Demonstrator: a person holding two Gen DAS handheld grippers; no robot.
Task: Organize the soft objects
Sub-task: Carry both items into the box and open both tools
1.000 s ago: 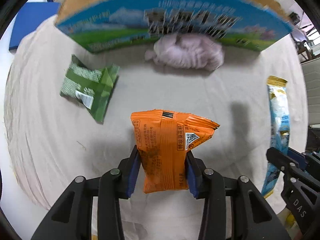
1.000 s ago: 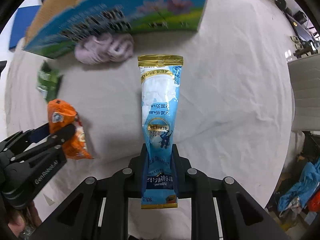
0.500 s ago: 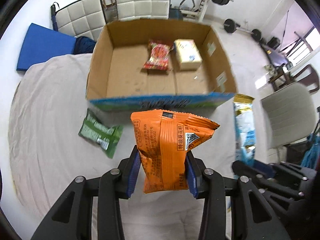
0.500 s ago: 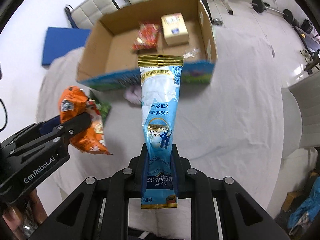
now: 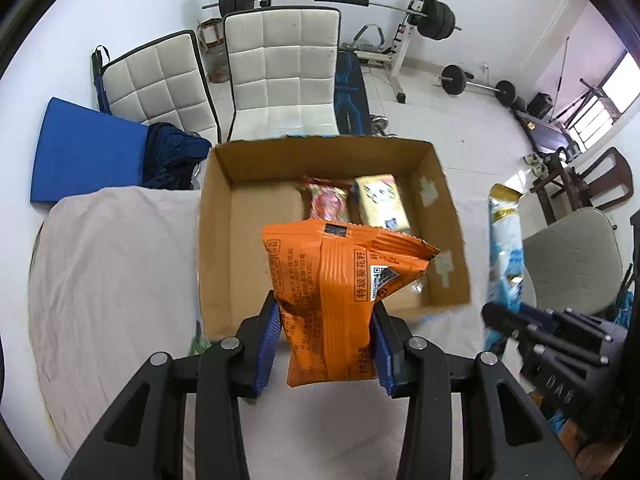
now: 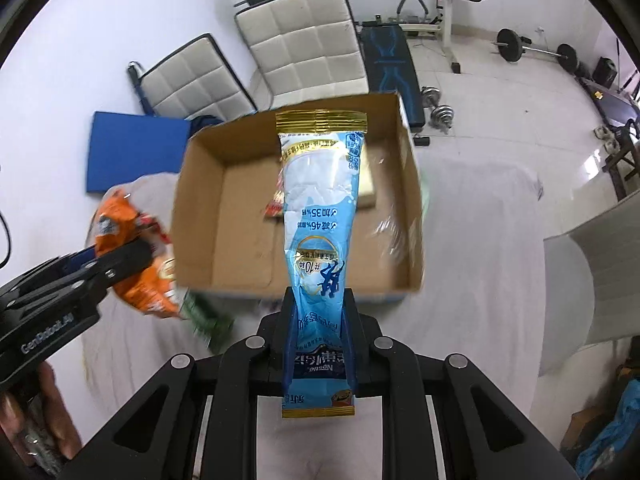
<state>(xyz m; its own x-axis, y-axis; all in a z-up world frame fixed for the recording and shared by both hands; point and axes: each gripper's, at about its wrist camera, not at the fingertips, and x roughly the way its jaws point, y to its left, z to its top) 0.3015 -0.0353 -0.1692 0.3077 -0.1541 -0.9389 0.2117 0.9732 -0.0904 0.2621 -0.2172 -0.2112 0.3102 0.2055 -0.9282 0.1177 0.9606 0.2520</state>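
The cardboard box (image 5: 224,240) sits open-topped toward the far part of the cloth-covered tabletop (image 5: 112,280), its far wall close to the tabletop's far edge, beyond which two white padded chairs (image 5: 280,76) and a blue mat (image 5: 84,152) stand on the floor. To the left of the box a wide stretch of wrinkled cloth lies bare out to the rounded left edge; to the right, in the right wrist view, the cloth (image 6: 492,248) runs bare to its edge beside a pale chair (image 6: 600,272). Inside the box, against the far wall, a red snack packet (image 5: 326,202) lies just beside a yellow tissue pack (image 5: 380,200); the rest of the brown floor, nearer and to the left, shows no other items. The left gripper (image 5: 326,344) holds its blue-padded fingers (image 5: 267,340) pinched on the lower part of an orange snack bag (image 5: 340,284), which stands upright above the box's near wall, its top reaching over the interior. The right gripper (image 6: 318,344) has its fingers (image 6: 289,340) pressed tight on the lower end of a long blue-and-white pouch (image 6: 320,216), upright, its gold-banded top overlapping the box's far wall in that view. A green packet (image 6: 210,324) lies on the cloth just outside the box's near-left corner, blurred. In the right wrist view the orange bag (image 6: 132,256) hangs left of the box.
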